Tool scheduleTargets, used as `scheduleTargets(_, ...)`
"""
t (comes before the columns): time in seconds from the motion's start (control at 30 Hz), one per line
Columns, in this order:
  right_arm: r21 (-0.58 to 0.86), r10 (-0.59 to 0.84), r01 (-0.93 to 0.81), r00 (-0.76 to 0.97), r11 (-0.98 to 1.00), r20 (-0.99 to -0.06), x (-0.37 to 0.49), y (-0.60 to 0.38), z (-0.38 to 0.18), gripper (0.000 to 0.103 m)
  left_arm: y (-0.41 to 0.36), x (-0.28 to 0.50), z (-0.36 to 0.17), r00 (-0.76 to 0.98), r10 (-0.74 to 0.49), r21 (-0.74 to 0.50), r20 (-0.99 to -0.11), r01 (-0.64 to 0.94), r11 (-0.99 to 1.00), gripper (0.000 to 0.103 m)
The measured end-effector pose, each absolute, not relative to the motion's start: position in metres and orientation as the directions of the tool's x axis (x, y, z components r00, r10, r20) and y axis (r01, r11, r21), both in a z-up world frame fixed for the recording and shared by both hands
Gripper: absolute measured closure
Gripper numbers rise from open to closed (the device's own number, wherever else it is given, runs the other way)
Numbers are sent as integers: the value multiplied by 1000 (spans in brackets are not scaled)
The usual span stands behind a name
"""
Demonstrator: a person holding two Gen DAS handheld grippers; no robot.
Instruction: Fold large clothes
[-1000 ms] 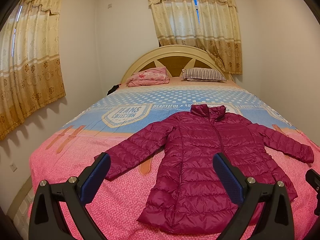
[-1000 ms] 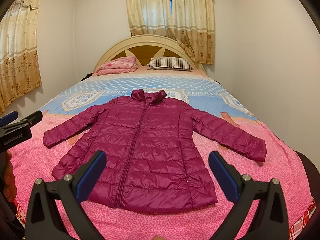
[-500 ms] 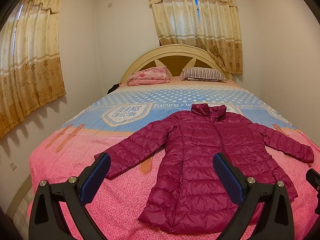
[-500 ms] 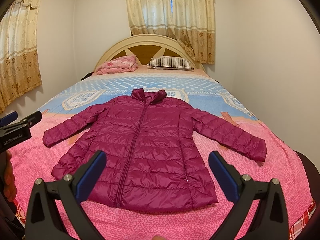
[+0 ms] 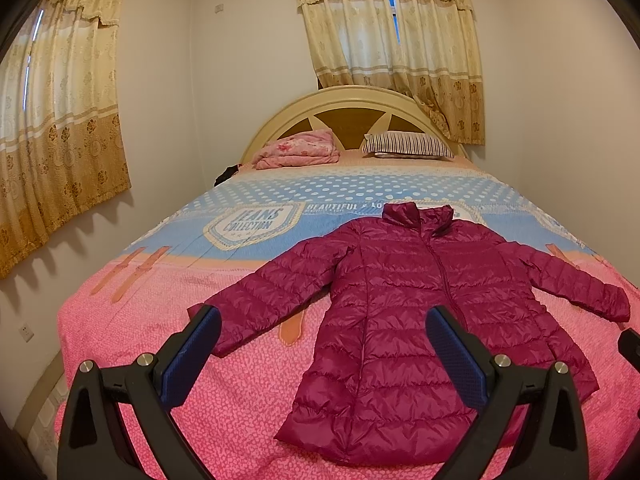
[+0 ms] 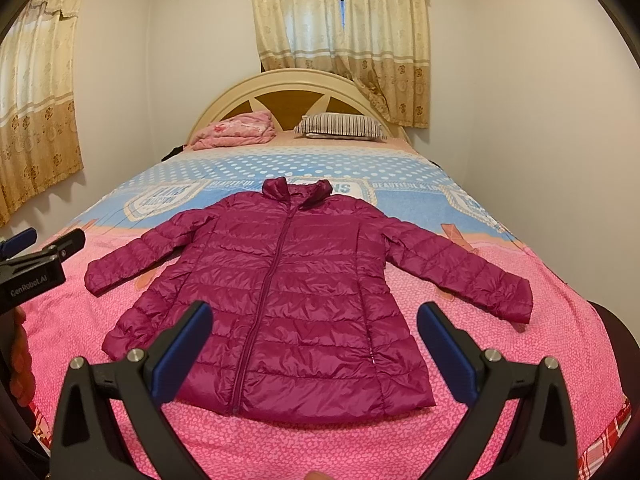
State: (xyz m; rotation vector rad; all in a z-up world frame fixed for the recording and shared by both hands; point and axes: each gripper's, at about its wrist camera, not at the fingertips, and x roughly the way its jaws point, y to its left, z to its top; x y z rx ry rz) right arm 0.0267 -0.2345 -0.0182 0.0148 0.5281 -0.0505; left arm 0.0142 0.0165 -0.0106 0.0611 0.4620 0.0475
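Left gripper (image 5: 322,316): two black moulded fingers, each built as a hollow triangular frame widening toward the base. Blue textured pads (image 5: 188,360) lining the inner face of each jaw. Two round silver screw heads (image 5: 145,359) on top of each finger, just behind the pad. Right gripper (image 6: 314,308): identical build, with black frames, blue inner pads and paired silver screws behind them. From the right wrist view, well outside its left-hand jaw: side of the left gripper's housing, black and boxy, marked with white lettering (image 6: 28,285) reading "GenRobot.AI"; one blue-faced and one black finger tip projecting forward. Beneath that housing, part of a hand (image 6: 18,356), cut off by the lens edge.
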Motion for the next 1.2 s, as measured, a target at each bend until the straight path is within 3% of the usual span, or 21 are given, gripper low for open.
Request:
scheduleTargets(0.3, 126, -5, 85, 848, 988, -530, 39, -263, -29, 0, 14, 35, -35, 871, 48, 79, -489, -11, 997, 1)
scheduleTargets(0.4, 139, -29, 112, 868, 984, -496, 43, -272, -37, 0, 7, 52, -45, 862, 46, 113, -505, 13, 994, 1)
scheduleTargets(0.5, 79, -84, 170, 779, 982, -622, 67, -284, -55, 0, 2, 74, -53, 854, 47, 144, -518, 32, 989, 1)
scheduleTargets(0.87, 149, -235, 462, 672, 874, -702, 118, -434, -80, 0, -5, 180, -72, 843, 119, 228, -524, 4, 974, 1)
scheduleTargets(1.03, 129, -323, 600, 585, 790, -744, 131, -506, -100, 5, -5, 219, -89, 809, 105, 196, -578, 13, 981, 1)
scheduleTargets(1.2, 162, -301, 653, 537, 740, -788, 140, -549, -127, 18, -8, 237, -102, 795, 103, 187, -597, 13, 982, 1)
